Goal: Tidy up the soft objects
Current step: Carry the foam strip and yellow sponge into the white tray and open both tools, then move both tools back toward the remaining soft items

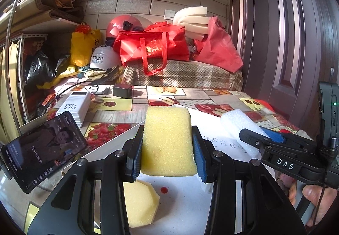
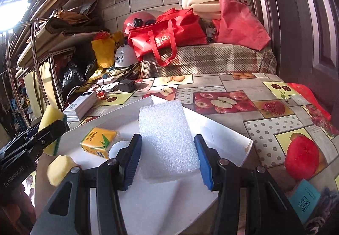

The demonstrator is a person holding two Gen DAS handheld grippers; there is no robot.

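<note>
Fruit-print tablecloth (image 2: 264,120) covers the table, with a white board (image 2: 216,129) lying flat on top of it. 2 hand-held grippers hover over the board side by side. The left gripper (image 1: 167,146) is clamped on a yellow sponge block (image 1: 167,139), pinched between both blue pads and lifted clear of the board. The right gripper (image 2: 168,148) is clamped on a white foam block (image 2: 167,137), also raised. A white power bank (image 1: 74,108) sits left of the board, with a phone (image 1: 44,148) propped nearer the camera. On the board lie a yellow tissue pack (image 2: 98,141) and a smaller yellow sponge piece (image 1: 139,203), below the left gripper.
</note>
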